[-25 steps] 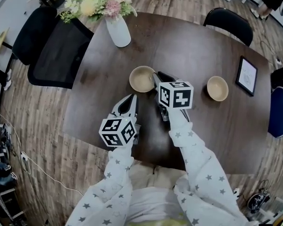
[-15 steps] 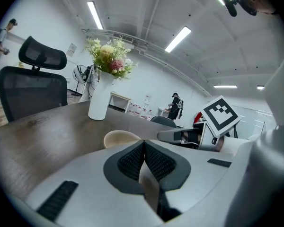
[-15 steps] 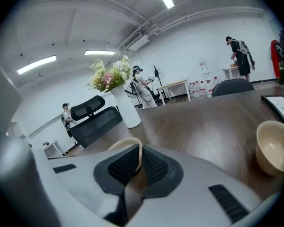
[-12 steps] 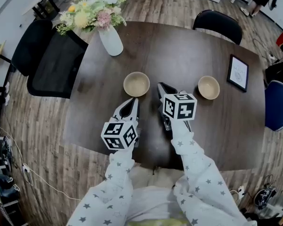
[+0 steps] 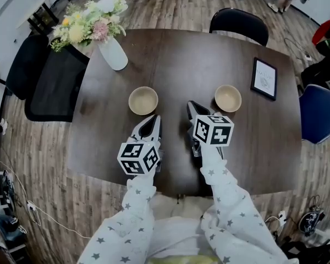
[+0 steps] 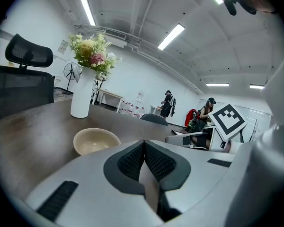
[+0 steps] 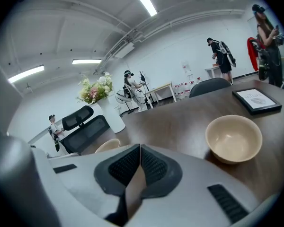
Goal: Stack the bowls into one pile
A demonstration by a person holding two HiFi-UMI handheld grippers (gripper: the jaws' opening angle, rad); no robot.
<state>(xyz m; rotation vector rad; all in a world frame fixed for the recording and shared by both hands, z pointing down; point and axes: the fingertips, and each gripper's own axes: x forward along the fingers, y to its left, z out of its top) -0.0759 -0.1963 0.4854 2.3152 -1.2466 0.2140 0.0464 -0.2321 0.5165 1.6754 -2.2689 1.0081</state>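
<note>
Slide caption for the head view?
Left bowl and right bowl sit apart on the table; left gripper shut, right gripper just closed, both empty.

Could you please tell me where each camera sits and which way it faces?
Head view: on the person's head, steeply down at the table; sleeves, left gripper, right gripper show.
Left gripper view: on that gripper, facing the left bowl and vase past its shut jaws.
Right gripper view: on that gripper, facing the right bowl past its just-closed, empty jaws.
Both gripper views share the left bowl.
</note>
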